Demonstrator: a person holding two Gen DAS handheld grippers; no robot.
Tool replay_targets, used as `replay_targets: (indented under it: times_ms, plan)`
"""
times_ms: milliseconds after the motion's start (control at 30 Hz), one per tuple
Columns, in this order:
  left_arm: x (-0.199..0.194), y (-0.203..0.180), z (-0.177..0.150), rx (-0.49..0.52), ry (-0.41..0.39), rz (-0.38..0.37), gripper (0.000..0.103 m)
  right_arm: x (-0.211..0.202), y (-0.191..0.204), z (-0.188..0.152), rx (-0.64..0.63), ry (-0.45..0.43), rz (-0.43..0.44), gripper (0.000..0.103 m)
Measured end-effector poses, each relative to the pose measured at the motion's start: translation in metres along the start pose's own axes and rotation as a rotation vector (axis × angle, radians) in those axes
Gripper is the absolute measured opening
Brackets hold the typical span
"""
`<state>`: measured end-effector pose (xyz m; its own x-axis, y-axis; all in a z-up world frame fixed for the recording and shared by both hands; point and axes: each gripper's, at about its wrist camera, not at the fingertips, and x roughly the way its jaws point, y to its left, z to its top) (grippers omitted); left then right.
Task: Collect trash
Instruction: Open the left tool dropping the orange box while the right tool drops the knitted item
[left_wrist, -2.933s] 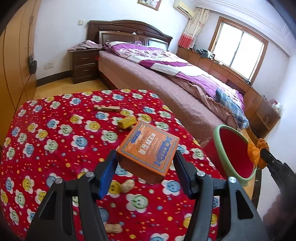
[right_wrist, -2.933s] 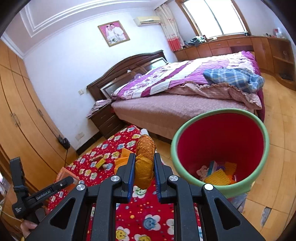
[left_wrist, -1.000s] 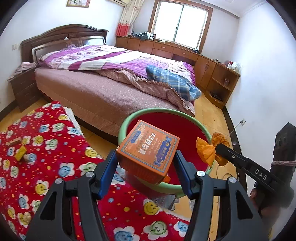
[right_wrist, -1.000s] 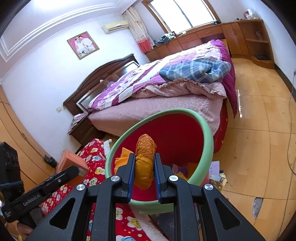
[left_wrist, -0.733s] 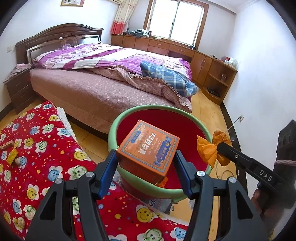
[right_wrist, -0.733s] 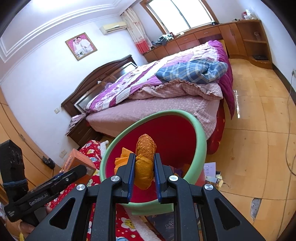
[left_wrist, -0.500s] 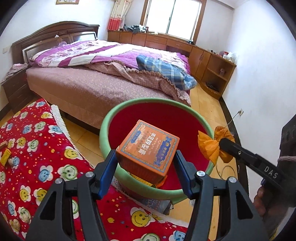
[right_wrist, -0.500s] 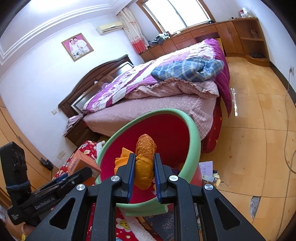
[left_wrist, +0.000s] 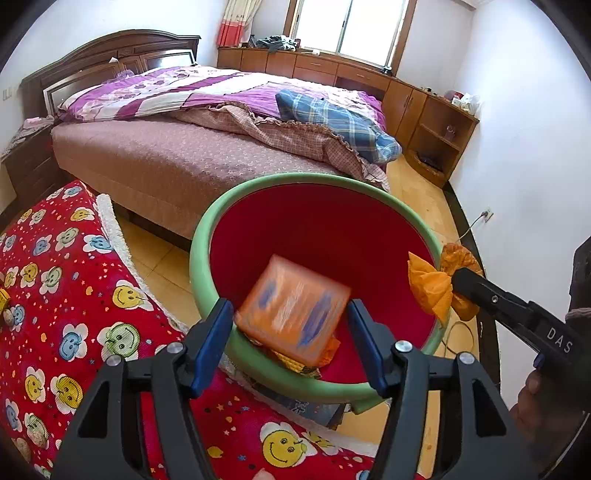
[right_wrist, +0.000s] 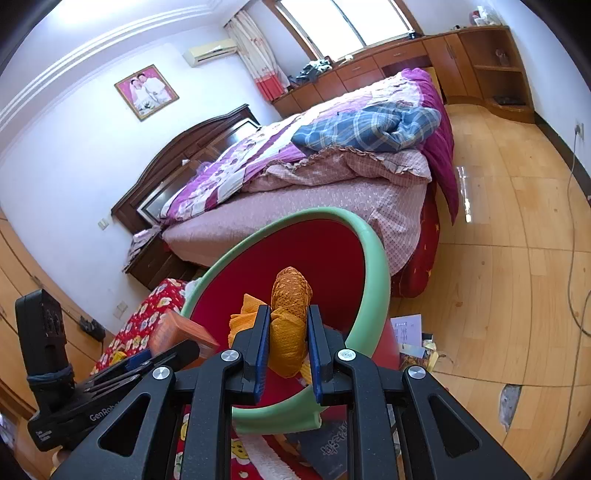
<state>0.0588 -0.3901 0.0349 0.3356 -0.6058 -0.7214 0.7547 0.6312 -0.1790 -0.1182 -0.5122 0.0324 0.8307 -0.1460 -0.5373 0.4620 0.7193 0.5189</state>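
A red bin with a green rim (left_wrist: 258, 188) stands on the floor beside the bed; it also shows in the right wrist view (right_wrist: 373, 240). My left gripper (left_wrist: 291, 332) is open over the bin's near rim. The orange box (left_wrist: 293, 314) is blurred between the spread fingers, dropping into the bin; it also shows in the right wrist view (right_wrist: 177, 332). My right gripper (right_wrist: 284, 347) is shut on a crumpled orange wrapper (right_wrist: 290, 321) and holds it over the bin's right rim; the wrapper also shows in the left wrist view (left_wrist: 436, 280).
A red smiley-print cloth (left_wrist: 66, 295) covers the surface at the left, with small scraps on it. A bed (left_wrist: 184, 147) lies behind the bin. Papers (right_wrist: 410, 332) lie on the wooden floor by the bin. Trash lies in the bin's bottom.
My left gripper has opened and let go of the orange box, which is falling into the bin. Both grippers have come closer over the bin. The right gripper still holds the wrapper.
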Motion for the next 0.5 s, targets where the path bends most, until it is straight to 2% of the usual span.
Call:
replay_targets:
  times_ms: [200,500]
  plan:
    - [0.000,0.007,-0.003,-0.023,-0.006,0.001,0.068,0.003,0.001,0.000,-0.007,0.008,-0.002,0.019]
    - [-0.022,0.022,-0.006,-0.058,-0.029,0.025,0.068,0.013,0.013,0.001,-0.040,0.029,0.009,0.020]
